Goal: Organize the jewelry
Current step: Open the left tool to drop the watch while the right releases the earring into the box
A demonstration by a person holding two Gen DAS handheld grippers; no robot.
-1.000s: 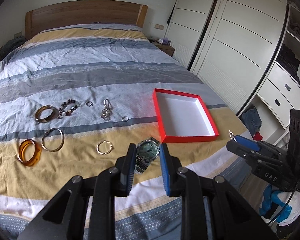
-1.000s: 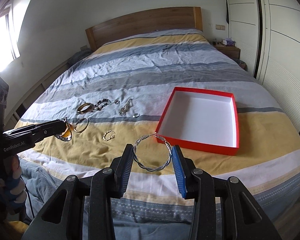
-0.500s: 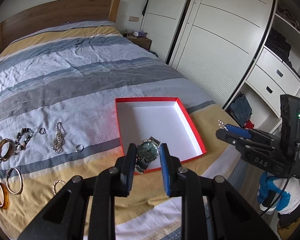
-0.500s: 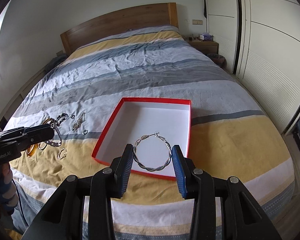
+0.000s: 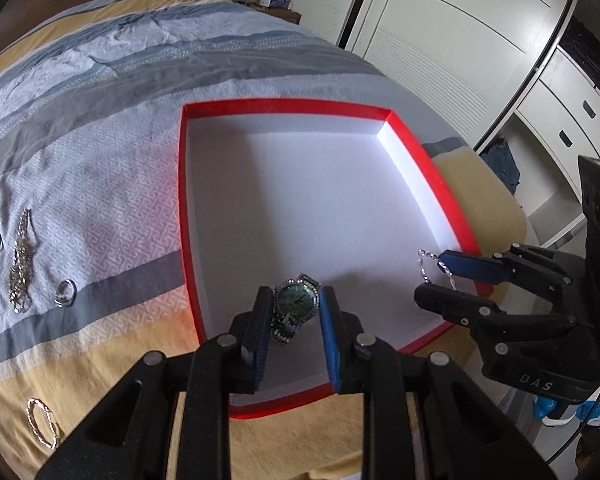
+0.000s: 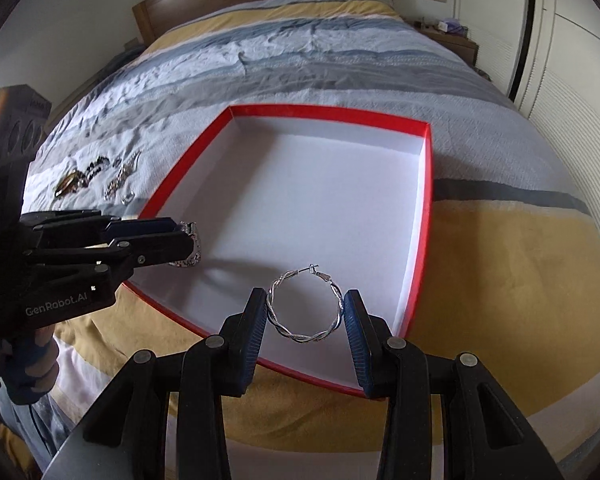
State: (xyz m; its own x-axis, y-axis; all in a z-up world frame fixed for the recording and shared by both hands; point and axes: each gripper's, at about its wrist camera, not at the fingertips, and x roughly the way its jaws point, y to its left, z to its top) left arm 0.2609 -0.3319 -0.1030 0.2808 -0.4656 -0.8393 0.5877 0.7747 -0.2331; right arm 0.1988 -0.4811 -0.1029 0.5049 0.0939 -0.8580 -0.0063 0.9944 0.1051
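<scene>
Left gripper [image 5: 293,309] clamping wristwatch [image 5: 295,304], right gripper [image 6: 305,312] clamping twisted hoop earring [image 6: 305,307], both hovering over red box [image 6: 427,216]; releasing together is risking tangling.

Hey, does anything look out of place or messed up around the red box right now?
Nothing stands out. The red box sits flat on the striped bedspread, nothing in it yet. The left gripper holds a wristwatch over it, the right gripper a twisted silver hoop. The other jewelry lies undisturbed on the bedspread.
</scene>
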